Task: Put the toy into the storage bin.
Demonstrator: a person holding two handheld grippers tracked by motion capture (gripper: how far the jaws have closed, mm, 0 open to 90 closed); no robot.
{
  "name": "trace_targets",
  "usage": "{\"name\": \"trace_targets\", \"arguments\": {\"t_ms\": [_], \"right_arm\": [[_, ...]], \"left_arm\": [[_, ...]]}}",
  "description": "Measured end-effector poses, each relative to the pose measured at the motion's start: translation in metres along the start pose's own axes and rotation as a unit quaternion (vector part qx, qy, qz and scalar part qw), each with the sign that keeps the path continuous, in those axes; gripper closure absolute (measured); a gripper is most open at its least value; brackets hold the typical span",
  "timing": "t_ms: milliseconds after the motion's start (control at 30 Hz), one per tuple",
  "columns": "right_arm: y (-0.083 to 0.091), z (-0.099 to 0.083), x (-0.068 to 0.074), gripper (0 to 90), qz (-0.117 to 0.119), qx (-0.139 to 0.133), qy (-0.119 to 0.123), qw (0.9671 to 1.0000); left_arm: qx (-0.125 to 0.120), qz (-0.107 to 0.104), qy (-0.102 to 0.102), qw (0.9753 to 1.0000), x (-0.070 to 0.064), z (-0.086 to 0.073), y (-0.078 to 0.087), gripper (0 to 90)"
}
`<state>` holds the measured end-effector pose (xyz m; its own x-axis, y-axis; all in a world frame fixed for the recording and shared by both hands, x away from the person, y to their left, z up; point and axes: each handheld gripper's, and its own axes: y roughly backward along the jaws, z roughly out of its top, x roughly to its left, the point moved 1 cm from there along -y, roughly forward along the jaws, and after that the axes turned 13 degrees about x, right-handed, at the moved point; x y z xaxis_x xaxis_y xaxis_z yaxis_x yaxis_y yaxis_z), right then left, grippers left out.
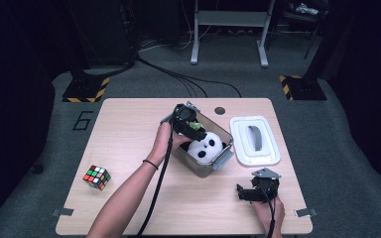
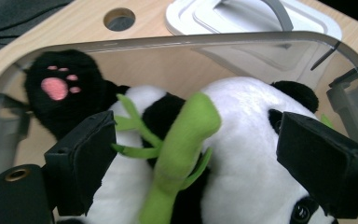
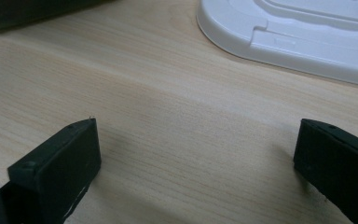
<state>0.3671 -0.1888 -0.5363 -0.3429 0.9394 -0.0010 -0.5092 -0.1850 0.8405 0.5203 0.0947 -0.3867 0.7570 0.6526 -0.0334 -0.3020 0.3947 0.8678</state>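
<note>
Here the toy panda (image 1: 206,147) lies lengthwise in the clear box (image 1: 217,164), head toward the lid (image 1: 255,140); left gripper (image 1: 191,125) open above it, right gripper (image 1: 244,193) open.

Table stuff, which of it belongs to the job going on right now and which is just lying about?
In the job:
- panda plush, lying in the clear box
- clear box
- left tongs, open over the panda
- white lid, off, beside the box

Lying about:
- Rubik's cube, near the table's left edge
- right tongs, open over bare wood
</note>
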Motion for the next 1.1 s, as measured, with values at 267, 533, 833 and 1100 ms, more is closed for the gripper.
{"name": "trace_targets", "arguments": {"t_ms": [267,533,833,1100], "right_arm": [[0.000,0.000,0.000,0.0,0.000,0.000,0.000,1.0000],[0.000,0.000,0.000,0.0,0.000,0.000,0.000,1.0000],[0.000,0.000,0.000,0.0,0.000,0.000,0.000,1.0000],[0.000,0.000,0.000,0.0,0.000,0.000,-0.001,1.0000]], "left_arm": [[-0.018,0.006,0.012,0.9997,0.011,-0.017,0.025,5.5],[-0.042,0.020,0.020,0.9987,0.019,-0.053,0.054,0.2],[-0.065,0.046,0.041,0.9960,0.030,-0.103,0.072,0.0],[-0.073,0.070,0.064,0.9928,0.041,-0.145,0.083,0.0]]}}
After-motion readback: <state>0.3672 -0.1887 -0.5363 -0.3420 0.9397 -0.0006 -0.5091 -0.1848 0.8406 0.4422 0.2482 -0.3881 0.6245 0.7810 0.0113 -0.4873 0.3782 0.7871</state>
